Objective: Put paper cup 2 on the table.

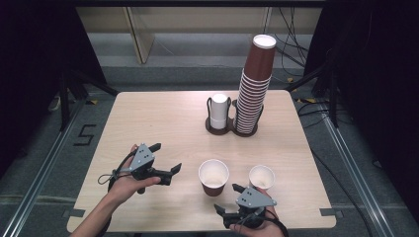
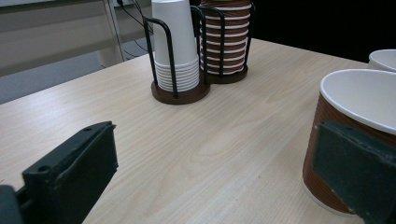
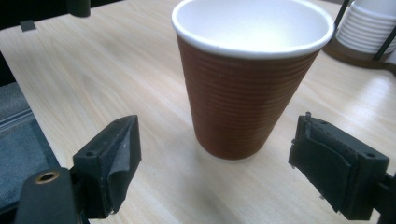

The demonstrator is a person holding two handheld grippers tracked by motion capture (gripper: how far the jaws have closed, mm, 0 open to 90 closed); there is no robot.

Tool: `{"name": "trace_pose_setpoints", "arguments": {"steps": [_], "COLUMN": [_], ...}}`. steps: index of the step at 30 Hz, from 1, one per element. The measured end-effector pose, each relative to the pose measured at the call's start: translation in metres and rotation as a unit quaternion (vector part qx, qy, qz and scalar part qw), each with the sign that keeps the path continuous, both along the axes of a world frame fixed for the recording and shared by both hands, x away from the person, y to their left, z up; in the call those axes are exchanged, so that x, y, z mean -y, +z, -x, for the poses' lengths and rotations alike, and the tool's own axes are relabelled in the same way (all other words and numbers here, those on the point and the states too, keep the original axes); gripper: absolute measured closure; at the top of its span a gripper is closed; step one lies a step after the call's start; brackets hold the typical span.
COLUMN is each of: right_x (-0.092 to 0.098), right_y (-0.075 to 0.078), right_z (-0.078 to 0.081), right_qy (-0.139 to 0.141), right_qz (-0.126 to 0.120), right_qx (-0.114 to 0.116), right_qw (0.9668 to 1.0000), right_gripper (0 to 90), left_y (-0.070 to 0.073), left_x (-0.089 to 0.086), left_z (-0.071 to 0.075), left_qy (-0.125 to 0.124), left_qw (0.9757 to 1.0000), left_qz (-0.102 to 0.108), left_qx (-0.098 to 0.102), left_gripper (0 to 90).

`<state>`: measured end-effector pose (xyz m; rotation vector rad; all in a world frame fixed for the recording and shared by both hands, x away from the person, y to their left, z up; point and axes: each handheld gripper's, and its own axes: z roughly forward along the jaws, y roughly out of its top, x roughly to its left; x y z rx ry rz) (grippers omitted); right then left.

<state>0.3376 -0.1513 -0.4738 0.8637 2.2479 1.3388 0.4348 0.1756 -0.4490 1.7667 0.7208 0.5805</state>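
- The left gripper (image 1: 167, 158) was held over the near-left part of the table (image 1: 148, 113), its jaws spread wide with nothing gripped.
- In the left gripper view, its right jaw was seen close against the wall of the brown ribbed cup (image 2: 359, 135); contact could not be judged.
- The brown ribbed cup (image 1: 213, 177) stood upright at about 3 o'clock from the left gripper.
- The right gripper (image 1: 228, 197) was held at the near edge, at about 5 o'clock from that cup, jaws apart and pressing on nothing.
- In the right gripper view, the cup (image 3: 250, 79) was seen ahead between the two jaws, untouched.
- A smaller cup (image 1: 261, 177) stood at 3 o'clock from the brown one.
- Two wire holders at 12 o'clock carried a white cup stack (image 1: 219, 111) and a tall brown stack (image 1: 253, 89).
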Motion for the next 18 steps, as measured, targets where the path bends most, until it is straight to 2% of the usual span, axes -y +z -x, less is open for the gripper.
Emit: {"name": "trace_pose_setpoints", "arguments": {"steps": [2,3,5,6,8,12,15,18], "right_x": [0.001,0.002,0.004,0.005,0.008,0.013,0.020,0.029], "right_y": [0.002,0.003,0.005,0.007,0.010,0.016,0.022,0.030], "right_z": [0.000,0.001,0.000,0.000,-0.001,-0.002,-0.006,-0.009], "right_qy": [-0.001,0.001,-0.006,-0.007,-0.013,-0.025,-0.032,-0.057], "right_qz": [-0.005,-0.011,-0.016,-0.020,-0.022,-0.033,-0.039,-0.062], "right_qx": [0.000,-0.008,0.011,0.001,0.023,0.017,0.036,0.043], "right_qw": [1.0000,0.9999,0.9998,0.9998,0.9994,0.9990,0.9981,0.9955], "right_gripper": [16.9,17.1,18.1,18.1,18.2,18.2,18.3,18.3], "left_y": [0.000,-0.001,-0.001,-0.001,-0.002,-0.002,-0.002,-0.004], "left_x": [0.001,0.000,0.000,0.000,0.001,0.001,0.000,0.000], "left_z": [0.000,0.000,0.000,0.000,-0.001,-0.001,0.000,-0.001], "left_qy": [0.000,0.000,0.000,0.000,-0.003,-0.002,0.001,0.001], "left_qw": [1.0000,1.0000,1.0000,1.0000,0.9999,0.9999,1.0000,0.9999], "left_qz": [0.002,0.002,0.002,0.003,0.010,0.010,0.008,0.011], "left_qx": [0.000,0.000,-0.001,0.000,0.002,0.001,-0.001,-0.003], "left_gripper": [0.0,0.0,0.0,0.0,0.0,0.0,0.0,0.0]}}
